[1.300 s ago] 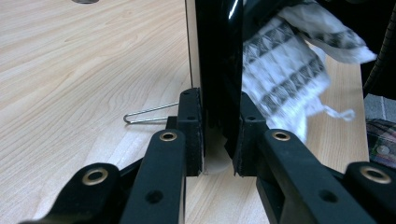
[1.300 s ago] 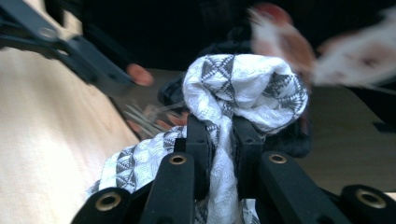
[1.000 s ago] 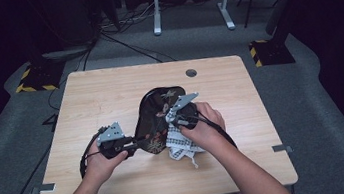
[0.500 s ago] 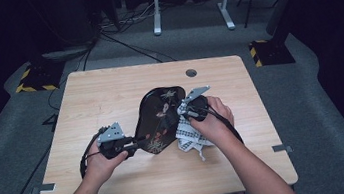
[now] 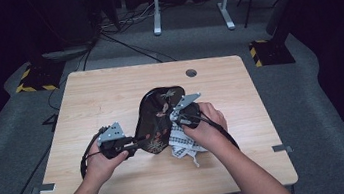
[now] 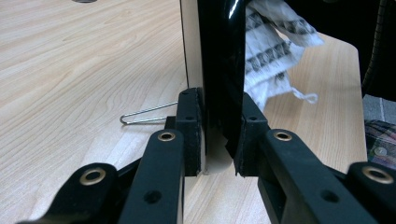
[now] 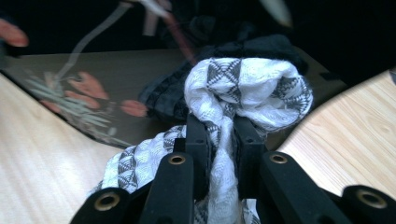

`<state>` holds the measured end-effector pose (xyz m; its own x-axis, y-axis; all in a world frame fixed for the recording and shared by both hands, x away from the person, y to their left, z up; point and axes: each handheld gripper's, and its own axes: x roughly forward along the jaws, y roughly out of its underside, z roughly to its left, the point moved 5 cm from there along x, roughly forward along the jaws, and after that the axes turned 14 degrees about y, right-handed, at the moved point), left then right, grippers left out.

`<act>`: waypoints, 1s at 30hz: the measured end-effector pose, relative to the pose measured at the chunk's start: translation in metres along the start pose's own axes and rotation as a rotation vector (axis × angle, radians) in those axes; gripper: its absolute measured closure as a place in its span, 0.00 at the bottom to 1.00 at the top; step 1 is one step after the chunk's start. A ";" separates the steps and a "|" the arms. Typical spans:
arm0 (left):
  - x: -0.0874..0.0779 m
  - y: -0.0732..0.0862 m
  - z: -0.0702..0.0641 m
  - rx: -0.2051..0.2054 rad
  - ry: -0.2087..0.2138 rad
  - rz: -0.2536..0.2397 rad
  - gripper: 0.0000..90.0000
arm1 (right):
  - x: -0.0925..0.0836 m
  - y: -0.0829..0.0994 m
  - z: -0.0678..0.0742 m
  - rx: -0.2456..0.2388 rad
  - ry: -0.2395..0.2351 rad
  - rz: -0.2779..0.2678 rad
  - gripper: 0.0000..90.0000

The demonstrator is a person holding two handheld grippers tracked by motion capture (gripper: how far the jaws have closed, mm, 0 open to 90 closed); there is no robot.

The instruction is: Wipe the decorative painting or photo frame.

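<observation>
1. While the left hand-held gripper (image 5: 133, 143) holds the near-left edge of the black tray (image 5: 154, 112) in the high view, the right hand-held gripper (image 5: 177, 121) sits over the tray's right edge with a patterned cloth (image 5: 184, 143) bunched under it; the tray's long axis runs from near-left toward far-right across the counter (image 5: 98, 91), and the cloth lies just right of it, partly on the wood; the right hand is the nearer one to the tray's painted face, so a wipe would, I judge, travel leftward and away from that hand along that axis.

2. Seen in the left gripper view, the left hand-held gripper (image 6: 219, 135) is pinching the tray (image 6: 222, 56), pads pressed on either side of the glossy black edge, which stands upright between them, lifted on edge off the counter (image 6: 70, 70); the cloth (image 6: 268, 56) hangs just beyond on the right; a thin wire clip (image 6: 142, 114) lies on the wood to the left.

3. Seen in the right gripper view, the right hand-held gripper (image 7: 223, 135) is clamped on the cloth (image 7: 247, 88), a wad bulging past the jaw tips; the tray's flowered surface (image 7: 84, 102) lies directly ahead and to the left, touching or very near the wad; I cannot tell which.
</observation>
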<state>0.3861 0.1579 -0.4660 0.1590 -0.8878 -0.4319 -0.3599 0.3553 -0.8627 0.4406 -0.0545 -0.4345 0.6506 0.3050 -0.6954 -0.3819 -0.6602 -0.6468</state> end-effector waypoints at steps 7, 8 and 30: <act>0.000 0.000 0.000 0.000 0.001 0.000 0.85 | -0.003 -0.006 0.019 -0.026 -0.049 -0.027 0.89; 0.000 0.000 0.000 0.001 0.002 0.000 0.85 | -0.004 -0.007 0.022 -0.036 -0.057 -0.031 0.89; 0.000 0.000 0.000 -0.004 0.003 -0.006 0.85 | 0.001 -0.001 0.012 0.022 -0.055 -0.009 0.89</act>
<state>0.3863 0.1584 -0.4663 0.1585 -0.8905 -0.4264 -0.3628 0.3491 -0.8640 0.4338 -0.0458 -0.4386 0.6175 0.3487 -0.7051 -0.3909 -0.6418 -0.6598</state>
